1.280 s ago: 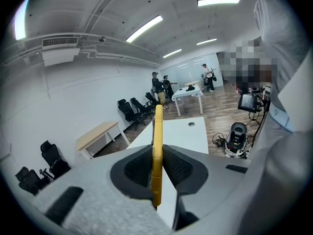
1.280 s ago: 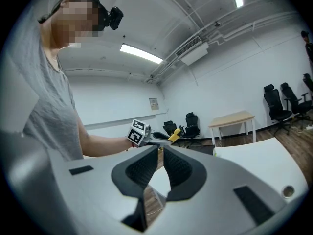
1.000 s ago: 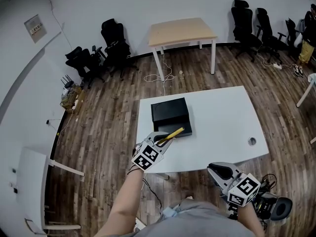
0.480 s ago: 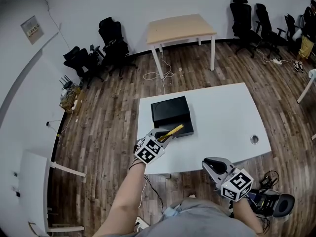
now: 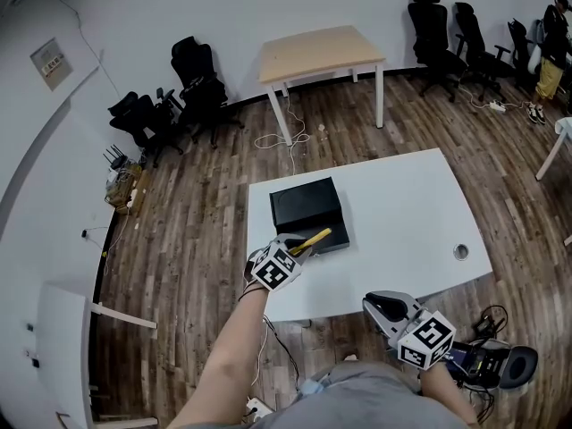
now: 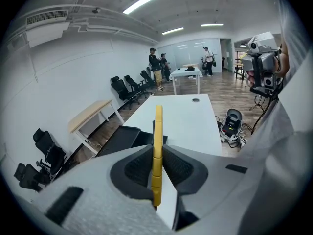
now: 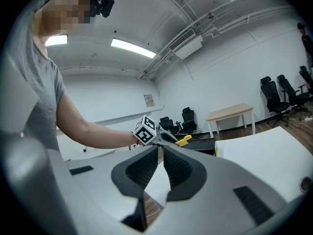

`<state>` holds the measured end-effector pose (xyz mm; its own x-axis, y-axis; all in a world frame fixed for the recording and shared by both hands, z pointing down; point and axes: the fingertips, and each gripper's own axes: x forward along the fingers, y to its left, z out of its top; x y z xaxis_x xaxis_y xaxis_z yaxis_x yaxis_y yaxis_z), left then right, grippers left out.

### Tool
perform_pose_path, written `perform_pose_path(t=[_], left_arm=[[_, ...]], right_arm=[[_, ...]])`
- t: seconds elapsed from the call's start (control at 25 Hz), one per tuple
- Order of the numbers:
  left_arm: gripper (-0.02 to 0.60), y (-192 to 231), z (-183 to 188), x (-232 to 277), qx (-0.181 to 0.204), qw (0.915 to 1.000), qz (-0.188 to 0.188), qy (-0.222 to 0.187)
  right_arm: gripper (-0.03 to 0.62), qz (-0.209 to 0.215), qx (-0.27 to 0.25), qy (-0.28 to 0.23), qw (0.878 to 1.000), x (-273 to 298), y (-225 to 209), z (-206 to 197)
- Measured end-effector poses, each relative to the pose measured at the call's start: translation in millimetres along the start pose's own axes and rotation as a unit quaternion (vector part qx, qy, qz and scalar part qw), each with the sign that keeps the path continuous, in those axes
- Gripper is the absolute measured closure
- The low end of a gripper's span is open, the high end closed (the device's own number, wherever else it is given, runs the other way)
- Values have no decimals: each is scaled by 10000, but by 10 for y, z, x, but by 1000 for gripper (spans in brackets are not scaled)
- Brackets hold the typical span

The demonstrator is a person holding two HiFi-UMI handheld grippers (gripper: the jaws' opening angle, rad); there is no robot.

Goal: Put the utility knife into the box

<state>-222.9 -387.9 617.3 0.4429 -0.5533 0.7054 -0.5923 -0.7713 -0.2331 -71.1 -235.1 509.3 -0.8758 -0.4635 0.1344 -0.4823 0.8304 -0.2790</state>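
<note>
A yellow utility knife is clamped in my left gripper, at the front left of the white table. Its tip reaches over the front edge of the open black box. In the left gripper view the knife stands edge-on between the jaws, with the box just beyond on the left. My right gripper hangs off the table's front edge, shut with nothing in it. The right gripper view, past its own shut gripper, takes in the left gripper's marker cube, the knife and the box.
A cable hole sits near the table's front right. A wooden table stands beyond, with black office chairs at the back left and back right. A device with cables lies on the floor at the right.
My left gripper has edged slightly toward the box, still holding the knife. My right gripper has drifted a little to the left below the table's edge.
</note>
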Motion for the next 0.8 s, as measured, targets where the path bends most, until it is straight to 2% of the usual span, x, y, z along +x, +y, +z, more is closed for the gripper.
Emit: perform_pose_path(t=[0.56, 0.8], left_arm=[[509, 206, -256, 503, -99, 9983, -222, 534], [509, 211, -337, 661, -190, 9976, -271, 613]], right_arm=[[560, -41, 95, 31, 9999, 115, -64, -21], [562, -42, 82, 71, 9999, 158, -105, -43]])
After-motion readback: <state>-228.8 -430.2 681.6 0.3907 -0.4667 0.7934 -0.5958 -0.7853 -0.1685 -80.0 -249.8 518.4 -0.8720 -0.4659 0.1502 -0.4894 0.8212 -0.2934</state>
